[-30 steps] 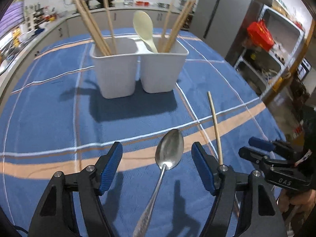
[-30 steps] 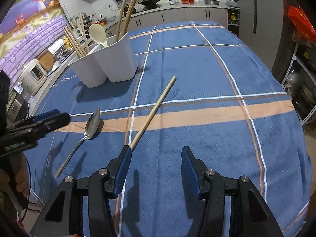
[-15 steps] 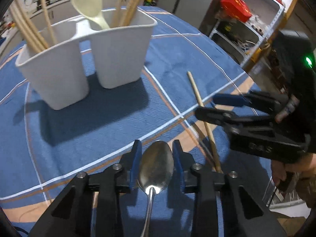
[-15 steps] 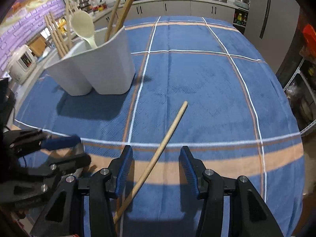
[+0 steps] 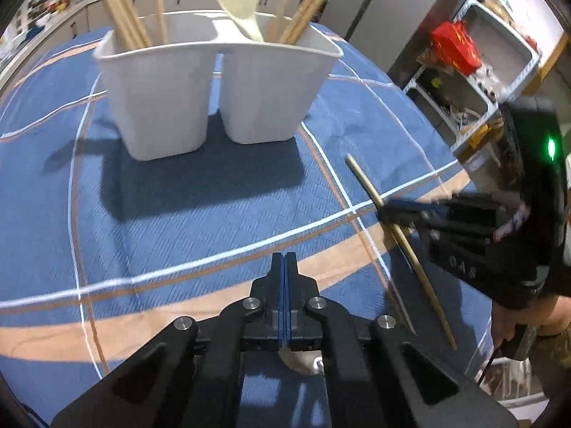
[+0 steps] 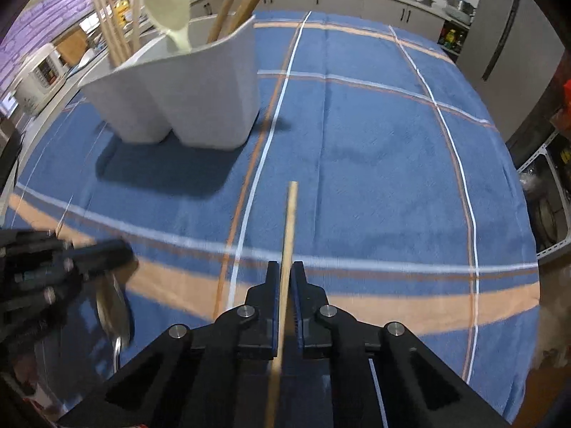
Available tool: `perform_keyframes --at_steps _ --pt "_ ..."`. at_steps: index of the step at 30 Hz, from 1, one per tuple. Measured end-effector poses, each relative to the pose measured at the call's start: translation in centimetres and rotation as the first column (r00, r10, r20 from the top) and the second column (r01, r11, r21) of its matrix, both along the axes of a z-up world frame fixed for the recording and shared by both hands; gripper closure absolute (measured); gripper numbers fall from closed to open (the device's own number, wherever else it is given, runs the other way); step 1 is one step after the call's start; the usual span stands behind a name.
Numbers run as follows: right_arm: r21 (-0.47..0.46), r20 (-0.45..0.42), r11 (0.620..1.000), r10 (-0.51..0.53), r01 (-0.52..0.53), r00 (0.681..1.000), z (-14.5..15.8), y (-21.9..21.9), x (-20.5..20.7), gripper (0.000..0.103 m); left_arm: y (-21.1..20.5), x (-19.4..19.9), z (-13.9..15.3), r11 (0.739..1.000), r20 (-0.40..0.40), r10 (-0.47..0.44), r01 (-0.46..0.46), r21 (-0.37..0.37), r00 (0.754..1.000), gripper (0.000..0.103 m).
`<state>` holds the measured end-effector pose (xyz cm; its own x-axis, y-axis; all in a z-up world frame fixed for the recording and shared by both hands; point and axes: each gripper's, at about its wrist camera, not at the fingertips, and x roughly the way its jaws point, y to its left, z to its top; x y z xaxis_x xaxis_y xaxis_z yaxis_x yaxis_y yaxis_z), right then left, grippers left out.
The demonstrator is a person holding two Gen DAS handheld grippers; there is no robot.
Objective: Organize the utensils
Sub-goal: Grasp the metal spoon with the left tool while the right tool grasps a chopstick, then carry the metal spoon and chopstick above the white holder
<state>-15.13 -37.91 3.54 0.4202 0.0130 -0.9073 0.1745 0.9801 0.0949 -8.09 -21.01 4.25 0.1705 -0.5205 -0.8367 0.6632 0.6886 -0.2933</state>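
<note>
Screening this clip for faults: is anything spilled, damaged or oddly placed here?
Nothing stands out. The white two-compartment holder stands upright on the blue cloth. The right hand-held gripper is shut on the loose chopstick; the left hand-held gripper is shut on the metal spoon.

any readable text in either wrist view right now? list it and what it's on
"DAS": raised letters on the black body of the right gripper, seen in the left wrist view; reading uncertain, partly blurred.
Red package on the metal shelf: yellow markings, too blurred to read.
White appliance on the counter: panel markings too small to read.
Bottles by the fridge: labels too small to read.
Nothing else legible.
</note>
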Motion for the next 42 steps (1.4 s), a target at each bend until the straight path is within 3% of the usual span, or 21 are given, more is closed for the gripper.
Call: perform_keyframes --at_steps 6,11,13,24,31,33,34,37,39,42 --pt "0.022 -0.056 1.0 0.012 -0.011 0.998 -0.2 -0.7 -4.5 0.096 2.7 0.3 0.6 0.993 -0.068 0.08 -0.086 -0.081 0.994 0.101" --pt "0.048 -0.072 0.999 0.004 -0.001 0.997 -0.2 -0.9 -7.5 0.096 3.3 -0.5 0.2 0.99 -0.09 0.088 -0.097 -0.101 0.992 0.076" --pt "0.042 -0.075 0.999 0.007 -0.004 0.997 -0.2 -1.0 -8.2 0.096 3.5 -0.9 0.0 0.989 -0.107 0.082 -0.095 -0.114 0.991 0.075" --pt "0.033 -0.182 0.999 0.04 -0.034 0.983 -0.2 -0.8 -6.4 0.095 2.4 -1.7 -1.5 0.993 -0.13 0.034 -0.049 -0.111 0.991 0.075" --pt "0.026 -0.302 0.996 0.089 -0.086 0.949 -0.3 -0.3 -3.0 0.085 2.3 -2.2 -1.5 0.991 -0.125 0.013 -0.029 -0.131 0.992 0.076" --pt "0.02 -0.329 0.995 0.094 -0.093 0.94 -0.4 0.0 -2.3 0.082 2.1 -2.3 -1.6 0.992 -0.122 0.012 -0.027 -0.123 0.992 0.088" --pt "0.023 -0.332 0.996 0.092 -0.09 0.939 -0.3 0.0 -2.0 0.083 1.9 -2.3 -1.8 0.993 -0.122 0.012 -0.026 -0.115 0.992 0.098" --pt "0.009 -0.307 0.995 0.099 -0.101 0.947 -0.1 0.5 -1.8 0.096 2.0 -2.6 -1.4 0.991 -0.09 0.054 -0.065 -0.116 0.994 0.101" --pt "-0.016 -0.272 0.994 0.096 -0.104 0.958 0.0 1.1 -2.2 0.096 2.1 -2.9 -0.7 0.988 -0.073 0.07 -0.08 -0.135 0.995 0.101" --pt "0.032 -0.199 0.997 0.071 -0.066 0.977 0.2 1.0 -3.0 0.097 2.5 -3.5 0.7 0.985 -0.024 0.093 -0.096 -0.141 0.995 0.102"
